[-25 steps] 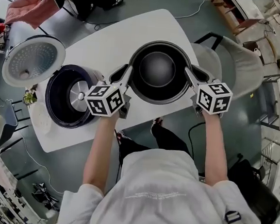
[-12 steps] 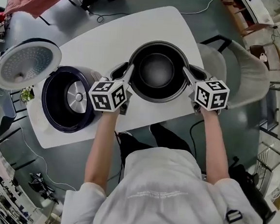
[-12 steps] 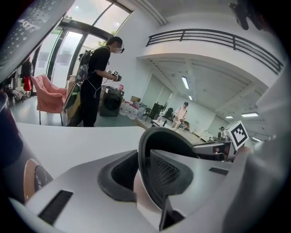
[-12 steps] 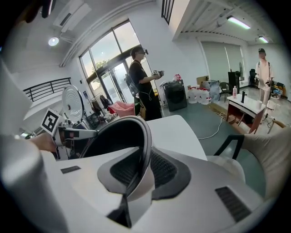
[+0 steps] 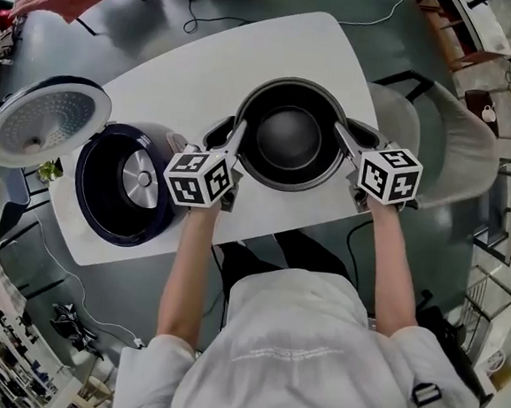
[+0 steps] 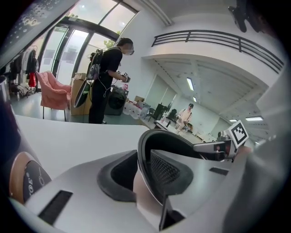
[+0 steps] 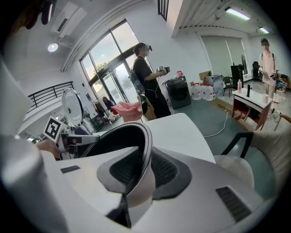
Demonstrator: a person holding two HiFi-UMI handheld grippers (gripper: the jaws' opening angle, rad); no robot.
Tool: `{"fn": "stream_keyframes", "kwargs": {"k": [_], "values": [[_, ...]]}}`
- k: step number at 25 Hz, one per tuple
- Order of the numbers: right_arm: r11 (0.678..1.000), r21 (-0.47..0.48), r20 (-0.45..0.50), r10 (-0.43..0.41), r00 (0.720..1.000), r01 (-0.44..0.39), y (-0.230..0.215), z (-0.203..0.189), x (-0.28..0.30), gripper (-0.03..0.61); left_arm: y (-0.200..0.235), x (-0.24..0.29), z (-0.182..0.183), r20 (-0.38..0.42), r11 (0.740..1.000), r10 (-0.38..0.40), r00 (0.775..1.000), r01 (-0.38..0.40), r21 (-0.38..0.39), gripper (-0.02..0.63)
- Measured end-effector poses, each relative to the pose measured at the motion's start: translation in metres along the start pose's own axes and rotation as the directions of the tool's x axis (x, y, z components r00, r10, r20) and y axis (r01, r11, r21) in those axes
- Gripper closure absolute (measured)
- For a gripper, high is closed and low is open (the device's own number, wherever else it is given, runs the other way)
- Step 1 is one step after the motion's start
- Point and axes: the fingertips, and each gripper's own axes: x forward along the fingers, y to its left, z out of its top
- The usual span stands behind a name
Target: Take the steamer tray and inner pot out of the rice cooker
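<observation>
On the white table [image 5: 251, 56], just right of the open rice cooker [image 5: 87, 175], the inner pot [image 5: 288, 135] sits between the two grippers, and it looks to be down on the tabletop; the cooker's well is bare down to its heating plate [image 5: 140, 178], with its lid [image 5: 45, 122] thrown back at far left; no steamer tray can be made out in any view.

The left gripper [image 5: 229, 139] straddles the pot's left rim, one pad [image 6: 169, 170] inside and the other [image 6: 116, 175] outside; its jaws have just been opening, the rim stands between them, and a strip of pale wall shows beside the outer pad, so that grip reads as let go. The right gripper [image 5: 355, 138] straddles the right rim, and here the pads [image 7: 164, 172] lie close against the thin wall on both sides; that one looks clamped on.

Now the handling: this is a stiff metal bowl, probably of moderate weight, and empty as far as its dark inside shows; the coated wall is smooth and likely slippery, and thin too, so a plain pinch could slide. The flared rim is the place to take it, one gripper on each side, opposite each other, pads tucked under the lip so it cannot drop through; a one-sided hold would likely let it tip.
</observation>
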Motion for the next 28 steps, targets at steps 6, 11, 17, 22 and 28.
{"fn": "stream_keyframes", "kwargs": {"k": [6,11,17,22,28], "values": [[1.000,-0.016,0.009,0.012,1.000,-0.012,-0.005,0.012,0.013,0.475,0.010,0.012,0.008,0.043,1.000,0.009,0.999,-0.009,-0.003,0.523],[0.999,-0.025,0.020,0.024,1.000,-0.023,-0.005,0.026,0.028,0.474,0.021,0.017,0.020,0.081,1.000,0.021,0.996,-0.020,-0.006,0.522],[0.999,-0.047,0.033,0.028,0.999,-0.027,-0.008,0.039,0.043,0.471,0.029,0.027,0.028,0.079,1.000,-0.003,0.997,0.003,0.005,0.511],[0.998,-0.067,0.030,0.000,1.000,0.002,-0.010,0.041,0.048,0.469,0.029,0.031,0.025,0.065,1.000,-0.003,0.998,0.003,-0.004,0.511],[0.989,-0.143,0.006,-0.047,0.999,0.047,-0.008,0.040,0.040,0.403,0.030,0.020,0.028,0.040,0.999,0.027,0.999,-0.028,0.041,0.432]]}}
